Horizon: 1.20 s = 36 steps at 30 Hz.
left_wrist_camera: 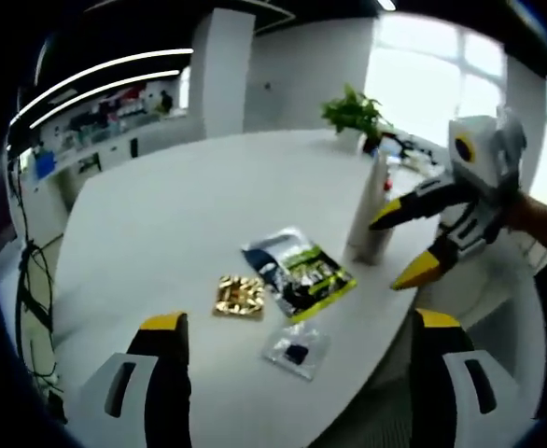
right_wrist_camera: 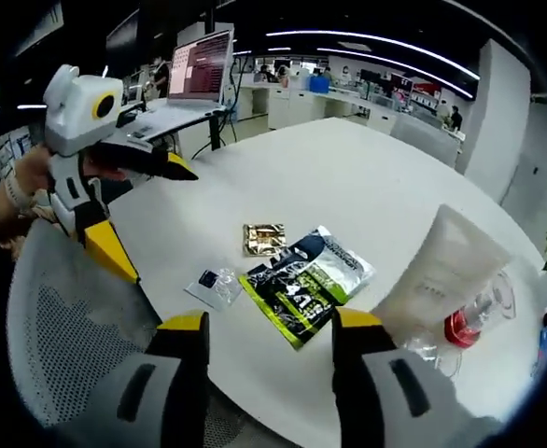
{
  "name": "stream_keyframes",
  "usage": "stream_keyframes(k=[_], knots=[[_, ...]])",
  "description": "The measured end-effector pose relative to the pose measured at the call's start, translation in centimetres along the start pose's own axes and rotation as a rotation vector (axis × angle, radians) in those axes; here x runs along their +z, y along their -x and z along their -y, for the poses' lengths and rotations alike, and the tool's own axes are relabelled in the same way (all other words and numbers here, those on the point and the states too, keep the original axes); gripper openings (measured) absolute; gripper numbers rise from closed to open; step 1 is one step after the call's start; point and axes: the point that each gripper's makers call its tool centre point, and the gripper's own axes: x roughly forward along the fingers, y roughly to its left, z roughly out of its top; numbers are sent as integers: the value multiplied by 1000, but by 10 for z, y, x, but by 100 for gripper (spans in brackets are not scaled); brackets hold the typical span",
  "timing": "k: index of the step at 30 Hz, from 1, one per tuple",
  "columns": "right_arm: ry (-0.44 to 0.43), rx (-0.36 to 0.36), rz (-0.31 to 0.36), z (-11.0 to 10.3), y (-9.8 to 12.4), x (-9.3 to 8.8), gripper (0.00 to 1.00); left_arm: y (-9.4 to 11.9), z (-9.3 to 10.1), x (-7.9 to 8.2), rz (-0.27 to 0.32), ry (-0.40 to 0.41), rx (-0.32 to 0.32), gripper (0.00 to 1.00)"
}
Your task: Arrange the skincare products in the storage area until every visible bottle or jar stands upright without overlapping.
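A white tube [left_wrist_camera: 367, 217] [right_wrist_camera: 441, 273] stands on its cap near the table's edge, with a clear bottle with a red cap [right_wrist_camera: 469, 324] just behind it. Flat on the white table [left_wrist_camera: 161, 215] lie a black and green sachet [left_wrist_camera: 299, 271] [right_wrist_camera: 306, 282], a gold foil packet [left_wrist_camera: 239, 295] [right_wrist_camera: 263, 238] and a small clear packet [left_wrist_camera: 297, 347] [right_wrist_camera: 216, 283]. My left gripper [left_wrist_camera: 298, 320] [right_wrist_camera: 147, 210] is open wide, short of the packets. My right gripper [right_wrist_camera: 272, 320] [left_wrist_camera: 402, 245] is open and empty, its yellow tips close beside the tube.
A potted plant [left_wrist_camera: 353, 110] stands at the table's far side. A laptop [right_wrist_camera: 199, 65] sits on a desk behind. A grey mesh chair [right_wrist_camera: 59, 345] is at the table's near edge. Wide bare tabletop lies left of the packets.
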Motion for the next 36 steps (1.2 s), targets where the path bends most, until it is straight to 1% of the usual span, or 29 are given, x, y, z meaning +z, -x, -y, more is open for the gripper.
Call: stream_keyframes(k=[3, 7, 9, 11, 12, 13, 15, 18, 20, 23, 26, 27, 28, 31, 32, 36], knots=[[-4, -7, -15, -2, -8, -1, 49, -3, -3, -2, -10, -6, -20, 97], [-41, -14, -38, -5, -20, -3, 49, -7, -7, -2, -21, -22, -45, 97], [-83, -36, -33, -5, -27, -1, 47, -8, -10, -3, -22, -33, -67, 97], [-112, -47, -47, -4, -31, -2, 46, -10, -12, -2, -18, -47, -83, 97], [-128, -58, -74, -3, -34, -5, 45, -12, -17, -3, -24, -51, -94, 97], [-147, -64, -82, -2, -36, -7, 46, -14, -19, -4, -30, -57, -101, 97], [-196, -81, -73, 0, -40, -7, 46, -17, -24, -5, -41, -76, -116, 97], [-226, -94, -78, 1, -46, -9, 47, -24, -33, -5, -59, -103, -143, 97], [-240, -101, -86, 2, -48, -11, 47, -29, -36, -5, -64, -106, -157, 95], [-265, -120, -104, 5, -52, -17, 49, -39, -39, -3, -71, -115, -185, 92], [-296, -124, -117, 7, -54, -22, 48, -52, -40, 0, -83, -123, -228, 89], [-299, -133, -121, 8, -54, -24, 48, -54, -40, 0, -85, -124, -234, 88], [-304, -141, -126, 9, -55, -26, 48, -61, -40, 2, -88, -134, -254, 86], [-326, -159, -135, 11, -56, -30, 50, -71, -41, 5, -95, -132, -276, 80], [-331, -165, -139, 12, -57, -32, 50, -76, -37, 5, -95, -125, -292, 79], [-350, -185, -153, 12, -61, -39, 50, -91, -36, 7, -96, -101, -322, 70]])
